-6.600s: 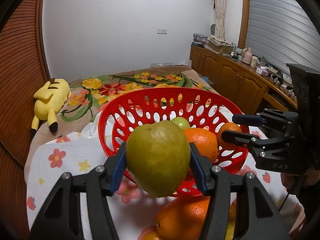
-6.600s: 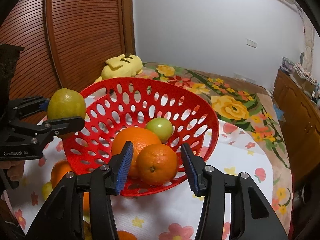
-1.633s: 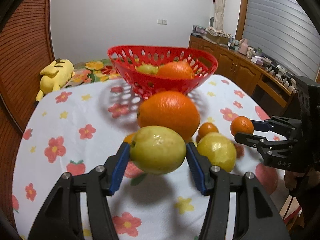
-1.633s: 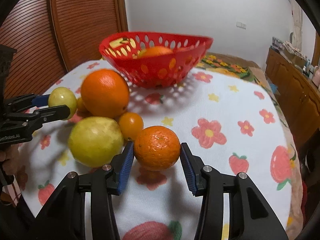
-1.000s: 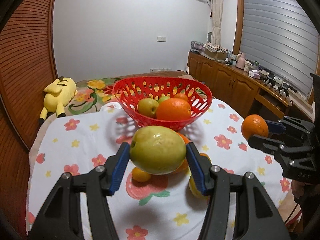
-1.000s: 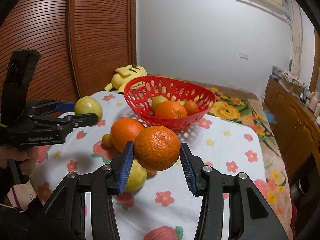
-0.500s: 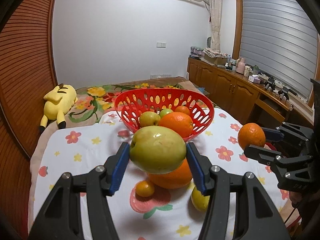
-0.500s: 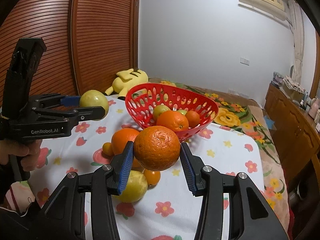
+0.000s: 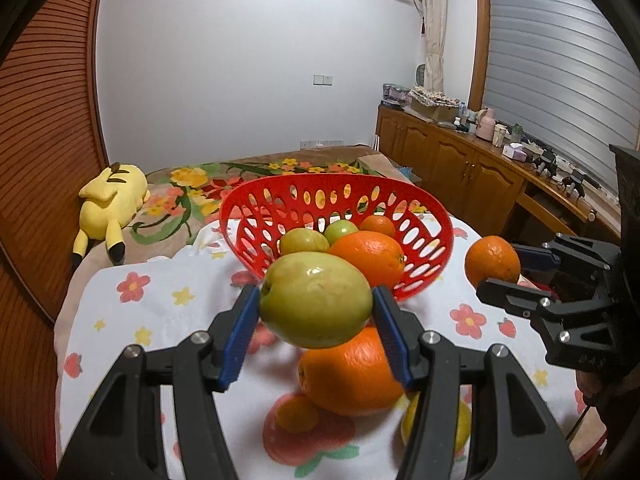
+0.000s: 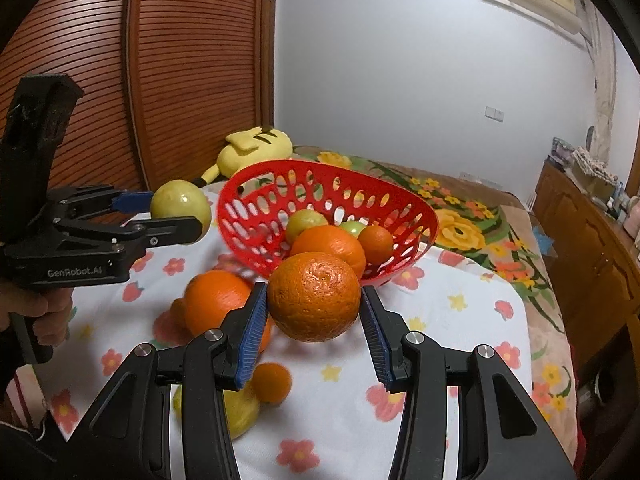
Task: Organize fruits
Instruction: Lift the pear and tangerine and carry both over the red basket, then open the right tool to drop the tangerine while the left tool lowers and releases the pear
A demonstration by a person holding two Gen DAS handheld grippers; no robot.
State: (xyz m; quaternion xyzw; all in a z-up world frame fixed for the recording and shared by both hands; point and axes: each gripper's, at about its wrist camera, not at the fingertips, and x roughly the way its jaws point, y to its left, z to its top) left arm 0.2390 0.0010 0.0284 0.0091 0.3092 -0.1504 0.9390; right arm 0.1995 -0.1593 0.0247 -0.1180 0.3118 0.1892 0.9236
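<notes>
My left gripper is shut on a yellow-green pear held in the air just in front of the red basket. My right gripper is shut on an orange, also short of the basket. Each gripper shows in the other's view: the left gripper with the pear at the left, the right gripper with the orange at the right. The basket holds several fruits, among them a big orange and a green fruit.
On the flowered tablecloth below the grippers lie a large orange, a small orange and a yellow fruit. A yellow plush toy lies on the bed behind the table. Wooden cabinets line the right wall.
Both grippers have carried their fruits forward and the basket now looks nearer and larger. The grips have not changed.
</notes>
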